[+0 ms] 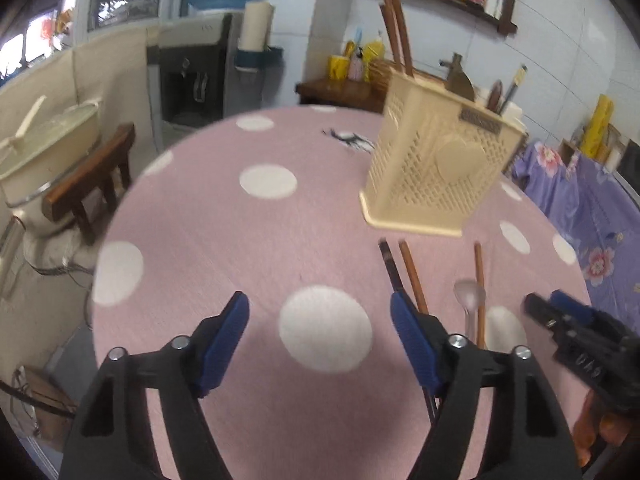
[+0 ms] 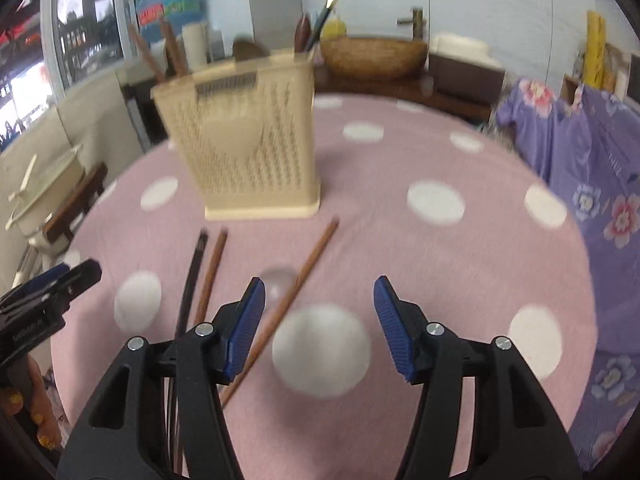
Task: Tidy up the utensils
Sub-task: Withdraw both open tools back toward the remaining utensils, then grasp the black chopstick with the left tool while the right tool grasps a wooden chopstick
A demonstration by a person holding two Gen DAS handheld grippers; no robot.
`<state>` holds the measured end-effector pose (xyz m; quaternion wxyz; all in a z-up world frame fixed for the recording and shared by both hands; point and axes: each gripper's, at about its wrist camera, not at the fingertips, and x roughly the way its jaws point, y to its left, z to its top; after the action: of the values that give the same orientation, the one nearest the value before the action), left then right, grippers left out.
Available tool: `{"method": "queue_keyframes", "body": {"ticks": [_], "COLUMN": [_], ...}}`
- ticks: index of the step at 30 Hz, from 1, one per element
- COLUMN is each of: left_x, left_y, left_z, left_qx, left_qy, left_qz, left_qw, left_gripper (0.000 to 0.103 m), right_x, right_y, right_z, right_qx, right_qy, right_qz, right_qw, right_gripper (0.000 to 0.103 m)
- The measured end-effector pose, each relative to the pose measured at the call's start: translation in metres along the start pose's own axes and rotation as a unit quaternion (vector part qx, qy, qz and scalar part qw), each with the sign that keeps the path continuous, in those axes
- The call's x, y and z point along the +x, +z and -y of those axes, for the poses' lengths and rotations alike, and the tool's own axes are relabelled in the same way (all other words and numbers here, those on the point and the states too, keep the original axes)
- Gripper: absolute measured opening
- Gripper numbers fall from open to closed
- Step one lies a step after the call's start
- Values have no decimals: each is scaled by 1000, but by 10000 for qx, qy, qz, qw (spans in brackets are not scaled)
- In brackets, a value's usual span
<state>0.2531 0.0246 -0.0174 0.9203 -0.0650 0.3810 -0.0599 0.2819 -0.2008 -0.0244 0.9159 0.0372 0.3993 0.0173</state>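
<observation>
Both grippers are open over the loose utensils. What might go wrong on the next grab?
The dark chopstick and a brown chopstick lie almost touching, so one grab may catch both. The clear spoon sits against another chopstick and is hard to see. The utensil holder looks light; a bump could tip it.

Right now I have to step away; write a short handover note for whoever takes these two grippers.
Left gripper: open, empty, above the table.
Right gripper: open, empty, over the loose utensils.
Cream utensil holder stands upright and already holds a few utensils.
Done: those pieces are in.
Left: a dark chopstick, two brown chopsticks and a clear spoon lie on the cloth in front of the holder. Pick each up and drop it in.
</observation>
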Motion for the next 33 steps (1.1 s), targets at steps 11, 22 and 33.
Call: {"method": "queue_keyframes", "body": {"ticks": [11, 22, 33], "left_x": [-1, 6, 16], "left_y": [-24, -36, -46], "left_z": [11, 27, 54], "left_qx": [308, 579, 818], "left_qy": [8, -116, -167], "left_qz": [-169, -458, -726], "left_qw": [9994, 9972, 9939], "left_gripper": [68, 68, 60], "right_x": [1, -7, -13], "right_y": [-45, -43, -48], "right_z": [-41, -22, -12], "right_qx": [-464, -492, -326], "right_qy": [57, -492, -363], "right_qz": [-485, -536, -437], "right_qw": [9977, 9961, 9979], "right_gripper": [57, 57, 58]}}
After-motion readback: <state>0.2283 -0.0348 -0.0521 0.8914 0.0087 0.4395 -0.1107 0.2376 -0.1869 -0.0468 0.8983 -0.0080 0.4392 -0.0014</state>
